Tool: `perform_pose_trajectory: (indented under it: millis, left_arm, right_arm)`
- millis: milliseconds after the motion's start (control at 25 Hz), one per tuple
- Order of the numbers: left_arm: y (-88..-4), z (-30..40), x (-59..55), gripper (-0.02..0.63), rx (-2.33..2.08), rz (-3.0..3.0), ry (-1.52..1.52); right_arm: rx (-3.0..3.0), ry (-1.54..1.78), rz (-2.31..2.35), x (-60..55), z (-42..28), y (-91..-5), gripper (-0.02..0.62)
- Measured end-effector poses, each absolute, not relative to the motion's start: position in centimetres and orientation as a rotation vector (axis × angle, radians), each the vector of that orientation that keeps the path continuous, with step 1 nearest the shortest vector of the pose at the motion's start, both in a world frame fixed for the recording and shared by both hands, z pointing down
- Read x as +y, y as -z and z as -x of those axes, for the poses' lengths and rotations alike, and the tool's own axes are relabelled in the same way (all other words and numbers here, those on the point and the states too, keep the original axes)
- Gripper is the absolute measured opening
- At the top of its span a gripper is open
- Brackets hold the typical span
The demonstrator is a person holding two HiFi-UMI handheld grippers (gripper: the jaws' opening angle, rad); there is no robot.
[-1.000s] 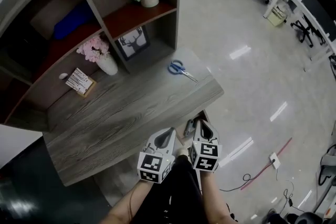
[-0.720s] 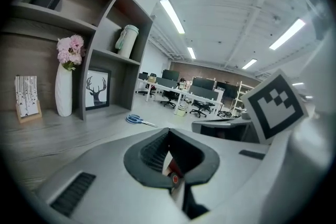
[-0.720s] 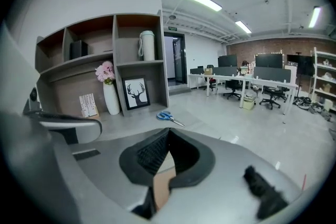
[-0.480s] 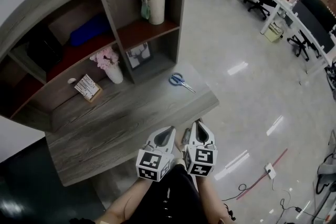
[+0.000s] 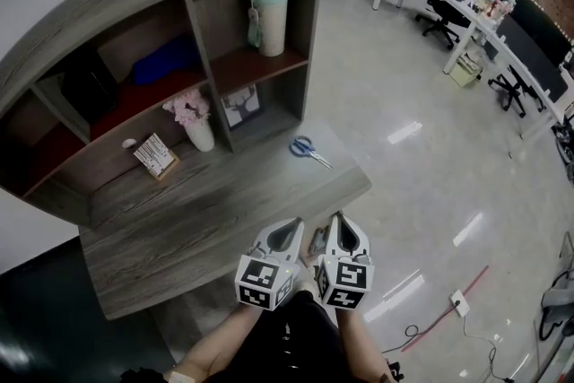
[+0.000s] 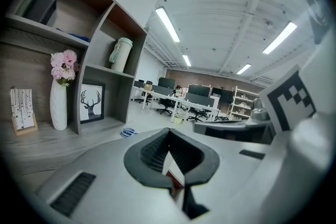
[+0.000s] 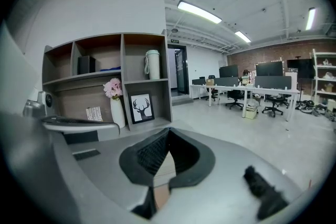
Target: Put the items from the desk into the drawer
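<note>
Head view: flowers (image 5: 186,106) in vase (image 5: 201,135), tumbler (image 5: 269,16) on shelf (image 5: 260,65), scissors (image 5: 308,149) on desk (image 5: 206,211).

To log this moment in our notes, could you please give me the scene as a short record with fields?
desk: scissors lie near its right end, apart from both tools
back of desk: card stand, vase of pink flowers, deer picture
upper shelf: pale green tumbler
left tool: shut, empty, at the desk's near edge
right tool: shut, empty, beside the left
task: scissors not yet picked up
</note>
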State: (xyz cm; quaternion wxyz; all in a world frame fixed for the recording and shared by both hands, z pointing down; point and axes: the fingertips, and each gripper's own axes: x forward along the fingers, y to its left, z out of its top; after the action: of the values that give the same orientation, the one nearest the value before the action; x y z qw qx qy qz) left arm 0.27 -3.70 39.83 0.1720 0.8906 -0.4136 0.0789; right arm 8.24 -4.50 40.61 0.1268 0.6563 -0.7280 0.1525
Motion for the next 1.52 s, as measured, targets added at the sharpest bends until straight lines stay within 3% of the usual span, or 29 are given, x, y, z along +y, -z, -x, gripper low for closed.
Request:
perform_pose_trajectory:
  millis: [1520]
  left_arm:
    - [-41.3, -1.0, -4.7, 0.009, -1.239, -2.491, -0.272]
  right_arm:
    - [-2.327, -0.522, -1.758, -4.6, -7.8, -41.3, 0.011]
